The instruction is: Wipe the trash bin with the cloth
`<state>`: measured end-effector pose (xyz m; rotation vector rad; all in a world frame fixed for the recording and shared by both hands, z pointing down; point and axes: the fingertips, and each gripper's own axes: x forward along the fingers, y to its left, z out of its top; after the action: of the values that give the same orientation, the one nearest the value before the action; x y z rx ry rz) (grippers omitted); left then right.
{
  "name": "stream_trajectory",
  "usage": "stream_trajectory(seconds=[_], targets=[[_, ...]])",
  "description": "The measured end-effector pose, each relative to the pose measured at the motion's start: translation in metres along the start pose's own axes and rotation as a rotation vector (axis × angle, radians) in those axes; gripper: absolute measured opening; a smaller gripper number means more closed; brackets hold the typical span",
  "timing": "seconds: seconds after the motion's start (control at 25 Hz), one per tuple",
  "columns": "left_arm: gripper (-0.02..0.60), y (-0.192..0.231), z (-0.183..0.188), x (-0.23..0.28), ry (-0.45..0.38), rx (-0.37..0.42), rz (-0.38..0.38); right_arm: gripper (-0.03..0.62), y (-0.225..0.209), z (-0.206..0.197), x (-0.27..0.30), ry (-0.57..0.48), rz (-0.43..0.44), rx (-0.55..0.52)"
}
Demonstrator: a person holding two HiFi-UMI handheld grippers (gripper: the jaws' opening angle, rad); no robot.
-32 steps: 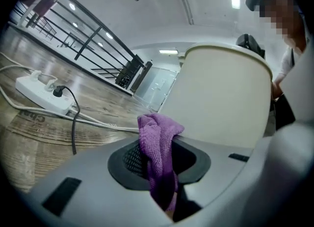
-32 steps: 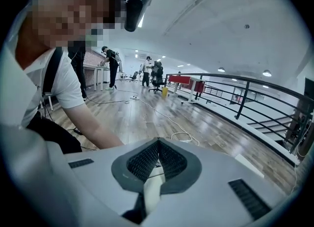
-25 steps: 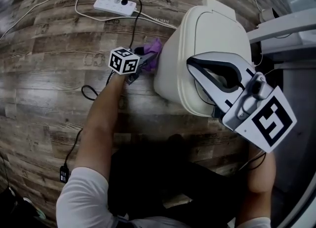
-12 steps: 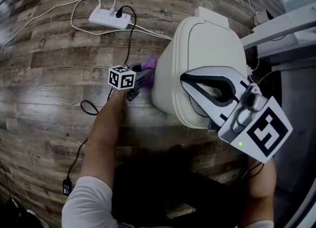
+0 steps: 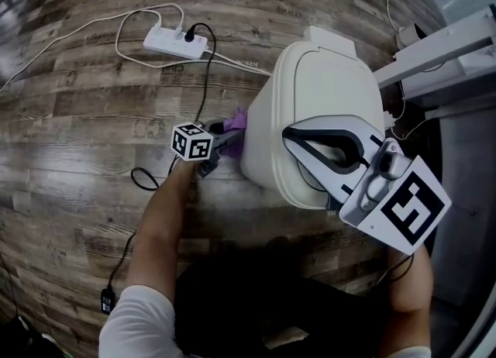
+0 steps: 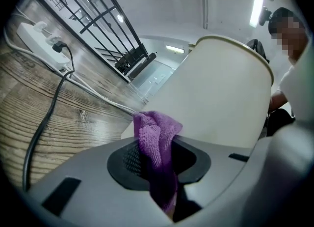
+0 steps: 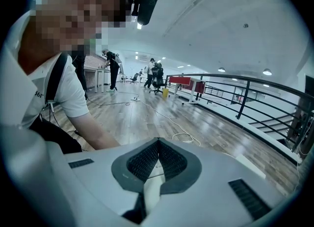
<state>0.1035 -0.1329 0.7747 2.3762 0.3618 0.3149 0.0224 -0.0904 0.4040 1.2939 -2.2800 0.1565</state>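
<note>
Your left gripper (image 6: 158,145) is clamped on a purple terry cloth (image 6: 156,132). The bunched tuft pokes past the jaw tips, right up against the left side wall of the trash bin (image 5: 325,93). The bin is cream-white plastic with a smooth rounded body, lid closed, hinge tab at the far edge, and it stands on the wood-plank floor (image 5: 70,139). Your right gripper (image 5: 293,136) has its jaws together with nothing in them, over the lid; can't tell if it touches. A white power strip (image 5: 175,41) and a black cable (image 5: 203,77) lie on the floor near the bin's left side.
</note>
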Motion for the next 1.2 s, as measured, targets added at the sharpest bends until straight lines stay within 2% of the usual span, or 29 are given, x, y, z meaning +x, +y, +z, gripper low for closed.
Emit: stream_trajectory(seconds=[0.48, 1.2], targets=[[0.089, -0.038, -0.021, -0.019, -0.07, 0.002, -0.034, 0.006, -0.001, 0.0, 0.001, 0.01, -0.002, -0.001], [0.089, -0.087, -0.055, -0.041, -0.089, 0.026, -0.066, 0.006, -0.002, -0.003, 0.003, 0.03, -0.022, -0.025]])
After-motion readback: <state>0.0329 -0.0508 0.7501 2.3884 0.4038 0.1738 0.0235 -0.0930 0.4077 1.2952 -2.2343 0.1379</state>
